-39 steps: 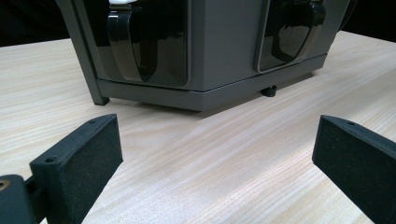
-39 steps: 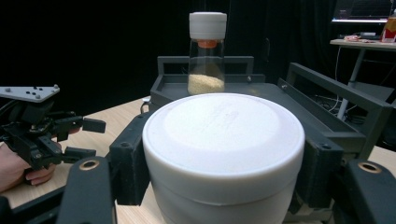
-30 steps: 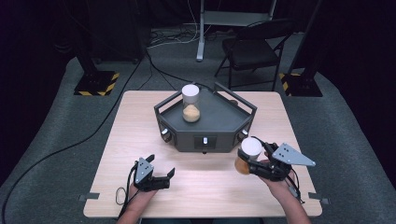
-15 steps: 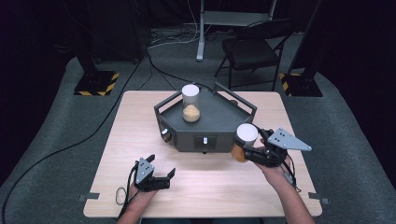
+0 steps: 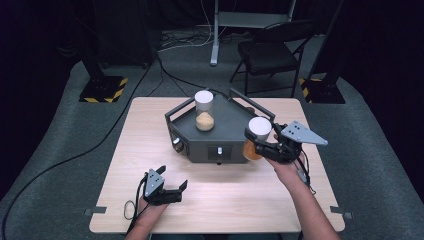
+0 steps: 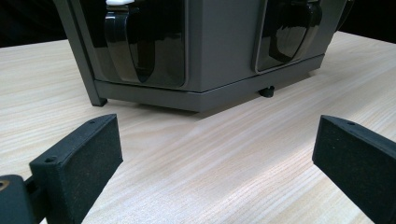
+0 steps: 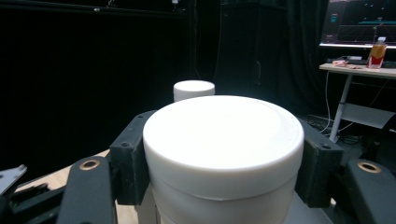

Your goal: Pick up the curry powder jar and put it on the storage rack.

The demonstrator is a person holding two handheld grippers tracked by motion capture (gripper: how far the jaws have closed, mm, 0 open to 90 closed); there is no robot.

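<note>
the white-lidded jar (image 5: 258, 136) with orange-tan contents sits between the jaws of the right gripper (image 5: 260, 142), clear of the tabletop (image 5: 150, 130) and level with the front right corner of the dark grey tray unit (image 5: 227, 132). compared with the frames from one second and half a second ago, the jar has risen off the tabletop near the right edge and travelled up and inward toward the tray unit. in the right gripper view the lid (image 7: 223, 135) stands upright, with both black jaws pressing the jar wall just below it; the grip is closed firmly and has not altered during the lift.

a second jar (image 5: 204, 111) of the same kind stands upright inside the tray unit, toward its rear left. its lid shows beyond the held jar in the right gripper view (image 7: 194, 89).

judgement: the lift phase is done and the transport phase is under way; the likely target is free floor space in the tray unit beside the second jar. the held jar must clear the raised rail before descent.

the left gripper (image 5: 167, 189) rests on the tabletop at the front left, jaws wide apart and holding nothing, unchanged in position.
</note>
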